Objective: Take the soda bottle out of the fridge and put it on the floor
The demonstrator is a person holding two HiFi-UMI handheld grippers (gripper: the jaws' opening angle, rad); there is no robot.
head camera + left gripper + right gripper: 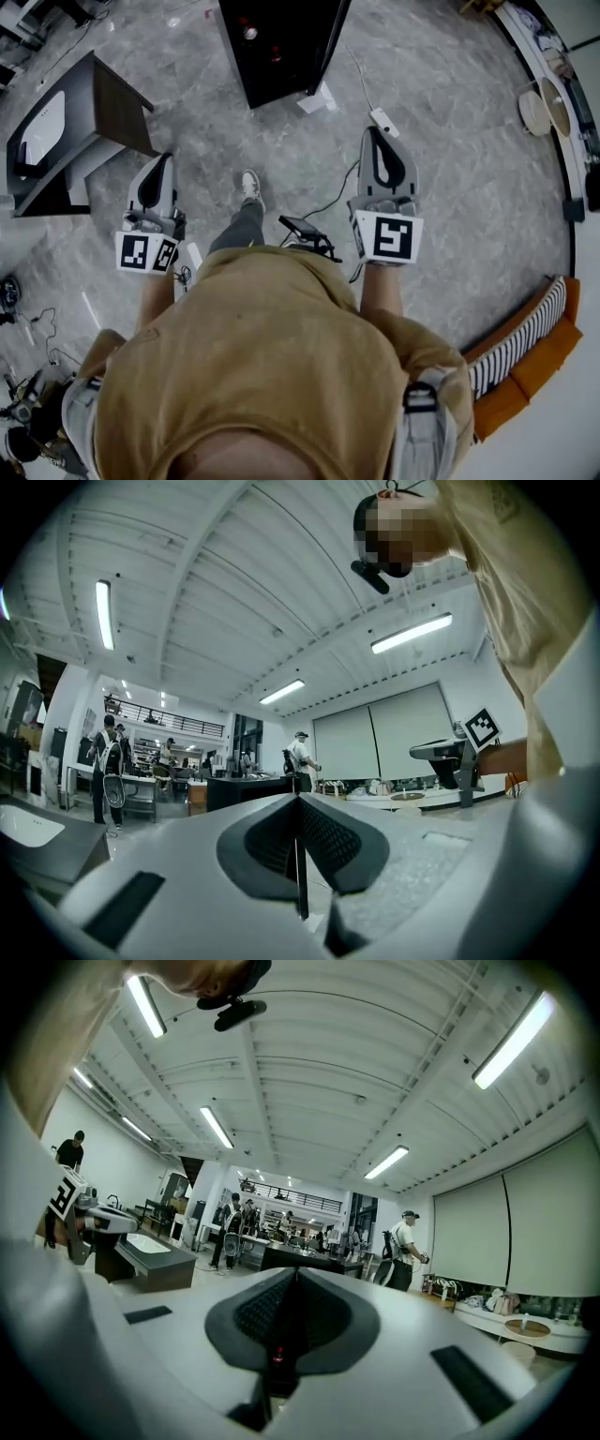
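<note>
A black fridge [281, 47] stands on the grey floor ahead of me, and small red shapes show behind its dark front. I cannot make out a soda bottle as such. My left gripper [163, 161] and right gripper [374, 134] are held out level, side by side, well short of the fridge. Both point toward it. In the left gripper view the left gripper [298, 801] has its pads together with nothing between them. The right gripper [295, 1275] is likewise shut and empty, with the dark fridge [302, 1258] low in the distance beyond its tips.
A dark desk with a white inset [66, 131] stands at the left. Cables and a white power strip [384, 120] lie on the floor between me and the fridge. An orange striped sofa [534, 347] is at the right, and several people [405, 1249] stand far off.
</note>
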